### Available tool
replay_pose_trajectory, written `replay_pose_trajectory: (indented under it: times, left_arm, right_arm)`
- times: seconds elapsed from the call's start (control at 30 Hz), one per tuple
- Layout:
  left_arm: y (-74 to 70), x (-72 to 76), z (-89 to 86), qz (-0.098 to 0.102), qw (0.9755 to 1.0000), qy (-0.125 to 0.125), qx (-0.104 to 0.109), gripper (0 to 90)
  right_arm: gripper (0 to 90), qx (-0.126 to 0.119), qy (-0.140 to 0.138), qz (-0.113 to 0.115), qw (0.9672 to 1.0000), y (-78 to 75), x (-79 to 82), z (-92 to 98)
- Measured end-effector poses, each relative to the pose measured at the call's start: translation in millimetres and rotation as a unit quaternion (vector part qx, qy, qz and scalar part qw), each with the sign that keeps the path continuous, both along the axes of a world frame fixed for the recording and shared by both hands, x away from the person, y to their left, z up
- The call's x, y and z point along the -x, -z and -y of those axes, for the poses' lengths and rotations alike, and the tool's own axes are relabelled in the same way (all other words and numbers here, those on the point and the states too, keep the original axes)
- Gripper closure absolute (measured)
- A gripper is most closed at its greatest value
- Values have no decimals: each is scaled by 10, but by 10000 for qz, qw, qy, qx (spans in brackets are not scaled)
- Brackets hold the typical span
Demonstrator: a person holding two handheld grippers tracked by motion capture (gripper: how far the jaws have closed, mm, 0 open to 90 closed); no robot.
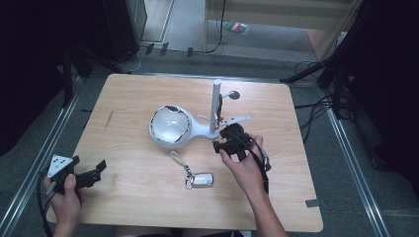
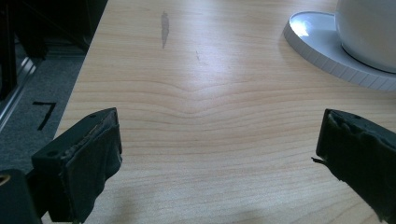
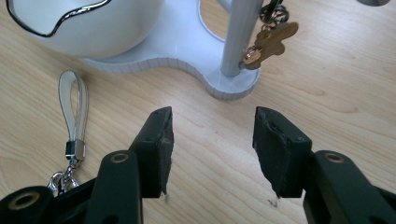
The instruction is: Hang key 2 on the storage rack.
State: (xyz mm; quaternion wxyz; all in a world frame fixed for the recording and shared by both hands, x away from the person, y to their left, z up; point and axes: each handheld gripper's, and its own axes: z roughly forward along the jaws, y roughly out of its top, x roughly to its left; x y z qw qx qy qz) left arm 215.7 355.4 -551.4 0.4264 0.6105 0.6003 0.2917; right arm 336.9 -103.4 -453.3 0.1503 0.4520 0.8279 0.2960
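A: Black padded jaws of the right tongs (image 3: 212, 140) sit closest to the lens in the right gripper view; they stand apart with bare wood between them; nothing gripped.

B: Noted; from the high view the right tongs (image 1: 232, 140) rest in the person's right hand (image 1: 244, 168), just in front of the stand's post.

A: White stand (image 1: 197, 129); a flat base carrying a round white bowl (image 1: 170, 126) with a dark wavy rim on one end, and an upright pale post (image 1: 216, 106) on the other; it sits near the middle of the bench (image 1: 138, 192).

B: Post (image 3: 240, 37) has a small gold charm (image 3: 268, 42) shaped like a gingerbread figure hanging against it, low down near the base; what it hangs from I cannot tell.

A: Key fob (image 1: 201, 179) lies flat on the bench, in front of the stand and left of the right hand; its white strap loop (image 1: 179, 160) runs back toward the bowl; strap (image 3: 74, 109) and metal clasp also show left of the right jaws.

B: Left tongs (image 1: 86, 173) are held at the near left edge of the bench, well apart from the stand; left gripper view shows the jaws wide apart (image 2: 217, 158), empty, over bare wood; base rim (image 2: 327, 51) at upper right.
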Motion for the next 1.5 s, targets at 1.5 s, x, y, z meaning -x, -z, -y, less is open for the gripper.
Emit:
replay_pose_trajectory:
  times: [1.5]
  left_arm:
    - [-2,-4,14,-30,10000,26,-92,4]
  right_arm:
    - [496,391,-870,-603,9936,259,154,-613]
